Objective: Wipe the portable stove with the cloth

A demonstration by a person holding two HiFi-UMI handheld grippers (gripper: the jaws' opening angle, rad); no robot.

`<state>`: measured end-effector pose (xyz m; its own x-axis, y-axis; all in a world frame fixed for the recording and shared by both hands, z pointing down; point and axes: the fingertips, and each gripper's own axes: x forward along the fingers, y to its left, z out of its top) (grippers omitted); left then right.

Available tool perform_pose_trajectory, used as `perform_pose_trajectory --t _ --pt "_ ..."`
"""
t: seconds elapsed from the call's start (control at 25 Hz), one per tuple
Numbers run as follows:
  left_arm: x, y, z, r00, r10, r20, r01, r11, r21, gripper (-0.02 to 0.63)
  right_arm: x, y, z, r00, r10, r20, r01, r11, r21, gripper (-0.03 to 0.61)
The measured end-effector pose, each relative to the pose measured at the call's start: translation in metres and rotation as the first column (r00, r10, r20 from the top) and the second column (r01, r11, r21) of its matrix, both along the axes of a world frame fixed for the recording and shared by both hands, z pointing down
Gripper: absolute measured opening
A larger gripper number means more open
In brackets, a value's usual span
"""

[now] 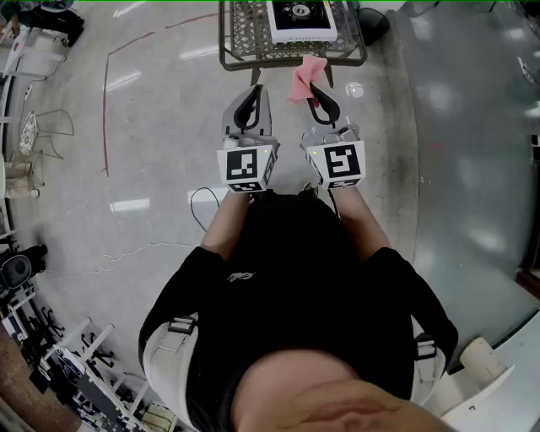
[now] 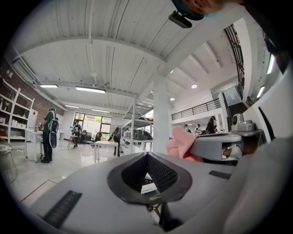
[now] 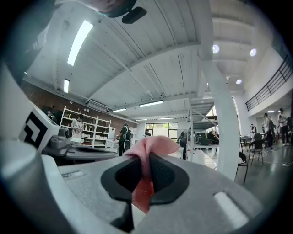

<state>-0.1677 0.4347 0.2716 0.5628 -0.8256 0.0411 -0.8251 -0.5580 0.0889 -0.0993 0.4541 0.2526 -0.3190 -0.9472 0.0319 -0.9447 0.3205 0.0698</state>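
Observation:
The portable stove (image 1: 300, 17), white with a black burner, sits on a wire-mesh table (image 1: 253, 46) at the top of the head view. Both grippers are held level, short of the table's near edge. My right gripper (image 1: 313, 86) is shut on a pink cloth (image 1: 302, 78); in the right gripper view the cloth (image 3: 149, 146) bunches above the shut right gripper (image 3: 145, 157) and hangs below it. My left gripper (image 1: 256, 89) is shut with nothing in it, its tips meeting. From the left gripper (image 2: 147, 157) the cloth (image 2: 182, 142) shows to the right.
Below the person lies a polished concrete floor with a red taped line (image 1: 105, 110) and a loose cable (image 1: 202, 198). Wire chairs (image 1: 38, 135) stand at the left. A white pillar (image 2: 161, 119) and several people, tables and shelves stand far off in the hall.

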Motion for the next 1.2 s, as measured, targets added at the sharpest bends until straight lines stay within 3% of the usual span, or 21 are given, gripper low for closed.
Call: perform_pose_trajectory --t 0.2,0.4,0.6,0.92,1.2 --pt "-0.006 -0.011 0.003 1.000 0.010 -0.014 -0.010 1.000 0.007 0.000 -0.004 -0.010 0.002 1.000 0.011 -0.017 -0.011 1.000 0.012 0.029" --pt "-0.030 -0.016 0.021 0.999 0.027 -0.043 -0.029 0.998 -0.047 0.000 -0.028 -0.014 0.022 0.998 0.021 -0.051 -0.022 1.000 -0.019 0.029" --pt "-0.061 -0.026 0.046 0.998 0.057 -0.039 -0.061 0.992 -0.113 0.000 -0.056 -0.026 0.049 0.998 0.030 -0.063 -0.035 0.996 -0.082 0.035" --pt "-0.095 -0.039 0.073 0.991 0.134 -0.024 -0.136 0.979 -0.155 0.000 -0.078 -0.040 0.085 0.991 0.077 -0.108 -0.095 0.980 -0.174 0.040" --pt "-0.103 -0.062 0.086 0.989 0.141 -0.052 -0.148 0.972 -0.184 0.000 -0.092 -0.062 0.095 0.990 0.033 -0.137 -0.059 0.980 -0.192 0.040"
